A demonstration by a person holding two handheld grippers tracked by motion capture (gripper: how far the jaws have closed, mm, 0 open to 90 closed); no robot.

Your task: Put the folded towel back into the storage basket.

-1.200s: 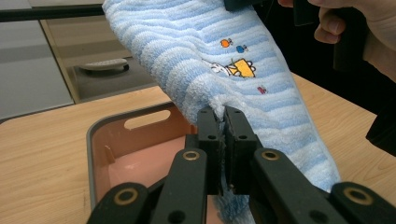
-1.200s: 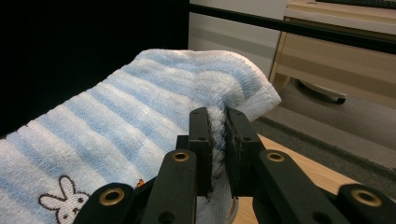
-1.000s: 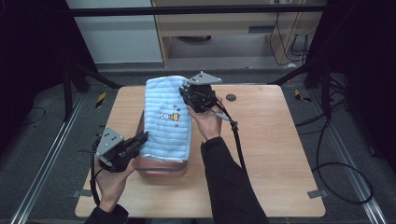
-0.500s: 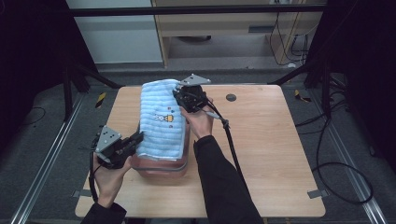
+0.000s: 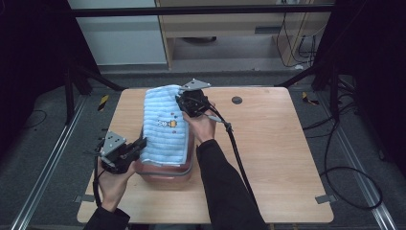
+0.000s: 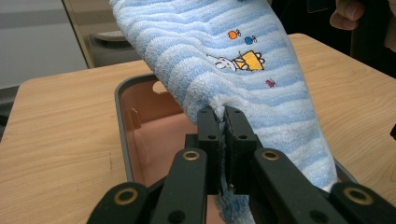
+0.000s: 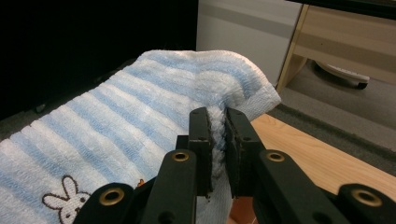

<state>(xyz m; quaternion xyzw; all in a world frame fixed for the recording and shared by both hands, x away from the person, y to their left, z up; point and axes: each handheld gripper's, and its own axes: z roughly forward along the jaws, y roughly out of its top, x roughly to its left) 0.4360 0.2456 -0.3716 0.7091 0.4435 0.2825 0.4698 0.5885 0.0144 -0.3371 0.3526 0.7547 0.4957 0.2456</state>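
Striped towel point(image 5: 165, 125) pinched at near edge by left gripper point(image 5: 139, 146), far edge by right gripper point(image 5: 184, 101), over tub point(image 5: 165, 175).

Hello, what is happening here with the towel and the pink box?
A person holds a hand-held gripper in each hand, and both are shut on a blue striped towel. The left hand-held gripper pinches the near edge, and the right hand-held gripper pinches the far edge. The towel is stretched between them over an open pink box on the table. Most of it hangs above the box, not yet laid inside.
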